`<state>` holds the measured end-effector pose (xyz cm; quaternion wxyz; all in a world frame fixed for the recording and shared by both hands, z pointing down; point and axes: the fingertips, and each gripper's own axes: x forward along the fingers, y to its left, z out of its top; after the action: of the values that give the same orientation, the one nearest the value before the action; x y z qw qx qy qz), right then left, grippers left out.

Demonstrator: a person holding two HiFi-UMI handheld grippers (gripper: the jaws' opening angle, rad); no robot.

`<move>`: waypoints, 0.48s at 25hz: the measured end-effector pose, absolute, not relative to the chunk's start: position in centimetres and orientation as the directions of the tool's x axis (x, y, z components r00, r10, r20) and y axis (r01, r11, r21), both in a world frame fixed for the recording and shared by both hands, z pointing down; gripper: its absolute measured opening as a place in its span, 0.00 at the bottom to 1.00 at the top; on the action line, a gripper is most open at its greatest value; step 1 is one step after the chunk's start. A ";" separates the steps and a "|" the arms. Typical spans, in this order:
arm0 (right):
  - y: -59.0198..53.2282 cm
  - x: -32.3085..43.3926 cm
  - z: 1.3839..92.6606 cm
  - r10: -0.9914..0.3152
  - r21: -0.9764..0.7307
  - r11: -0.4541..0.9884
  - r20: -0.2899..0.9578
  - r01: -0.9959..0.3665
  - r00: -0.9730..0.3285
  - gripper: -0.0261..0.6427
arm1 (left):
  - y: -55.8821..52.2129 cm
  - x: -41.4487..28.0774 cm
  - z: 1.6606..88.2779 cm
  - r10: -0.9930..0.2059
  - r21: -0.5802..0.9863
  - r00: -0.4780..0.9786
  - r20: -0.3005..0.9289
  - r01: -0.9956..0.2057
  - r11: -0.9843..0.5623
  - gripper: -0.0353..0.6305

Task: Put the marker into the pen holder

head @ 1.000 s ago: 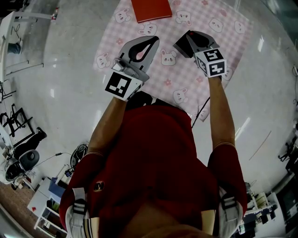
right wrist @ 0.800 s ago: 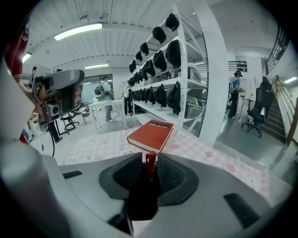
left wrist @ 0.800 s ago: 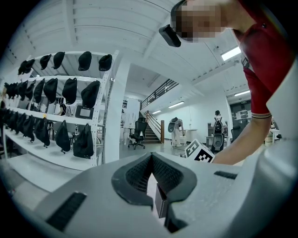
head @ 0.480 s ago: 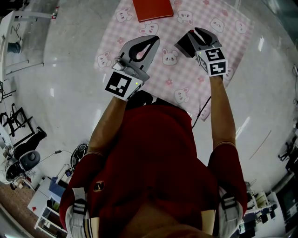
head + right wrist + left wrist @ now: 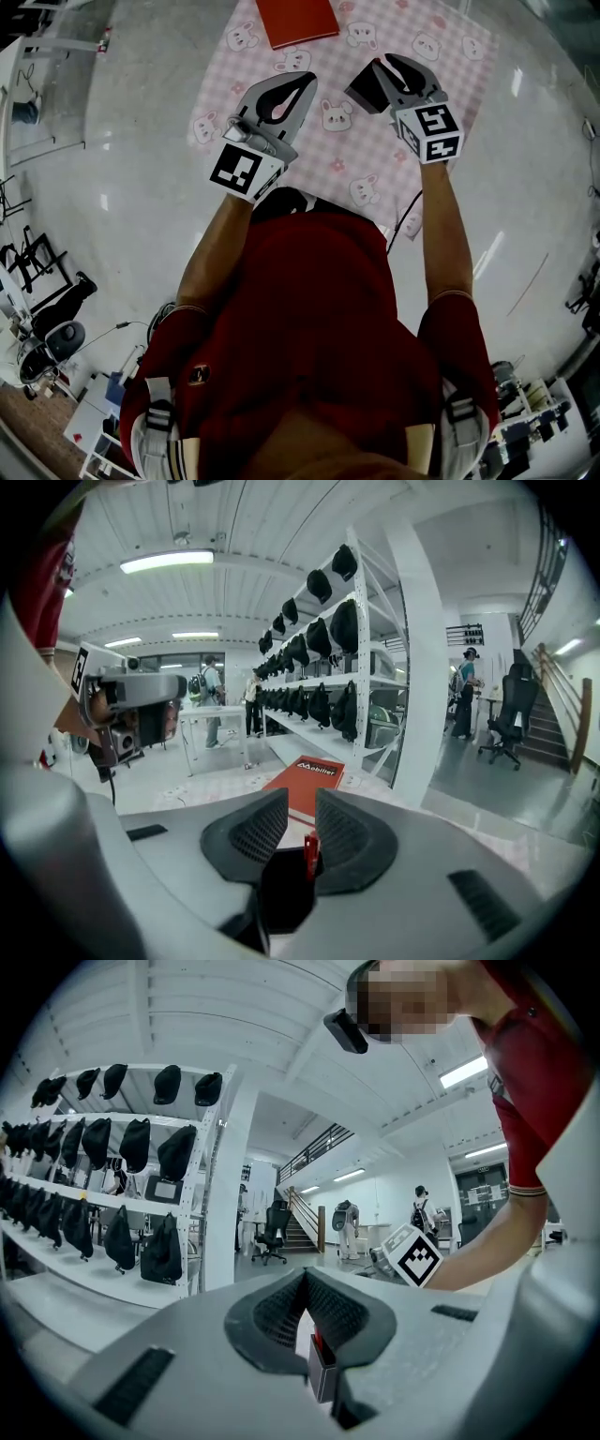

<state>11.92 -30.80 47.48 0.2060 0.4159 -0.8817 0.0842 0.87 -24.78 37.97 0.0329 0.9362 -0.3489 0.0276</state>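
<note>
Table (image 5: pixel 141 141): hard, smooth top with a high gloss that mirrors the ceiling lights. It is partly covered by a pink checked cloth (image 5: pixel 352 150), a matt fabric printed with rabbits, and on this lies a red book (image 5: pixel 298 19) with a smooth cover of slight sheen. Left gripper (image 5: pixel 303 1274) and right gripper (image 5: pixel 301 803): shells of matt grey moulded plastic, pads (image 5: pixel 255 832) of a black rubber-like material with a finely ribbed face, marker cube (image 5: pixel 242 172) in flat matt black-and-white print. Person's shirt (image 5: pixel 309 319): red cloth, matt, softly creased.
</note>
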 end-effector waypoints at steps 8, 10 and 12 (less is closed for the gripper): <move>-27.8 11.0 41.7 -0.756 -0.006 0.608 0.303 -0.794 -0.581 0.08 | -23.9 1.4 36.9 -0.615 0.035 0.787 0.047 -0.617 -0.786 0.06; -27.0 10.7 40.4 -0.765 -0.013 0.602 0.275 -0.798 -0.582 0.07 | -23.6 1.6 36.6 -0.604 0.033 0.796 0.042 -0.605 -0.795 0.06; -26.0 10.4 39.2 -0.772 -0.020 0.600 0.249 -0.800 -0.585 0.06 | -23.2 1.7 36.4 -0.595 0.031 0.803 0.034 -0.596 -0.803 0.06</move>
<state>10.38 -26.02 39.17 0.1079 0.4427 -0.8878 0.0651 1.71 -23.24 36.35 0.0202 0.9493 -0.3134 0.0115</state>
